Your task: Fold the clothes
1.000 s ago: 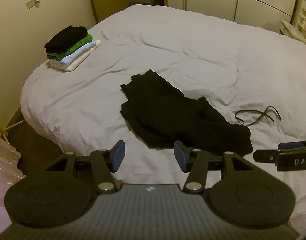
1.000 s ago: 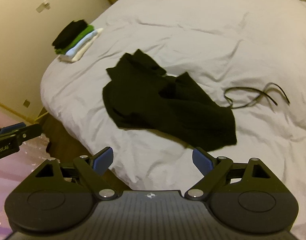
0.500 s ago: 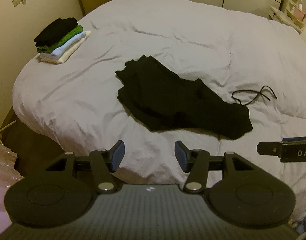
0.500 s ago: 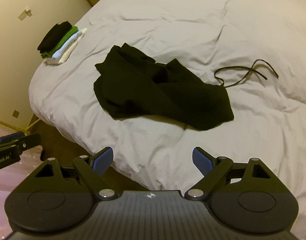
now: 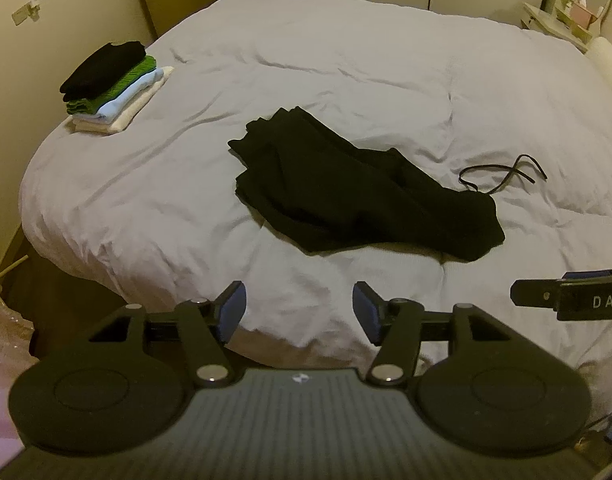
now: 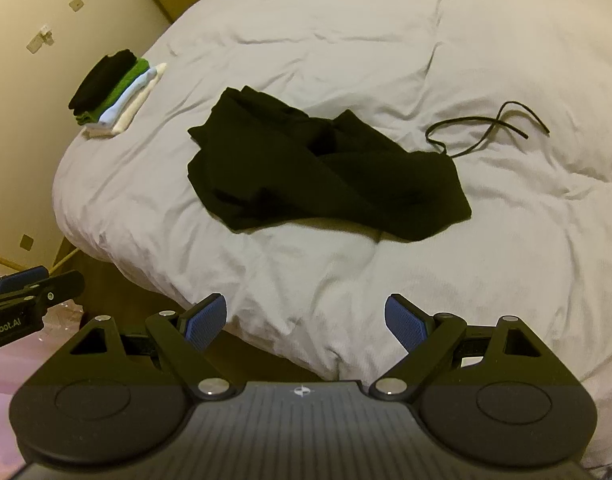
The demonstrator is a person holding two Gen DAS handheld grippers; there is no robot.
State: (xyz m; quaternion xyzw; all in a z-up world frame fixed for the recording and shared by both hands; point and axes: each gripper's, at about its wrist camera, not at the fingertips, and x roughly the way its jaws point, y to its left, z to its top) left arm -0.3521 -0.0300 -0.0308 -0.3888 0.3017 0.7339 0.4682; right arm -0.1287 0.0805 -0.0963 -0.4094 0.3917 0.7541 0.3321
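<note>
White duvet [image 5: 346, 80] under crumpled black garment [image 5: 358, 196], folded stack [image 5: 113, 84] well apart.

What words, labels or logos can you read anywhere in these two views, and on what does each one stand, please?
"DAS": white letters on the side of the right gripper, cut off by the frame edge.
"nRobot.AI": white letters on the side of the left gripper, its start cut off.
Small white emblem on each gripper's grey ribbed body: a symbol, not readable text.
Nothing else bears legible writing.
</note>
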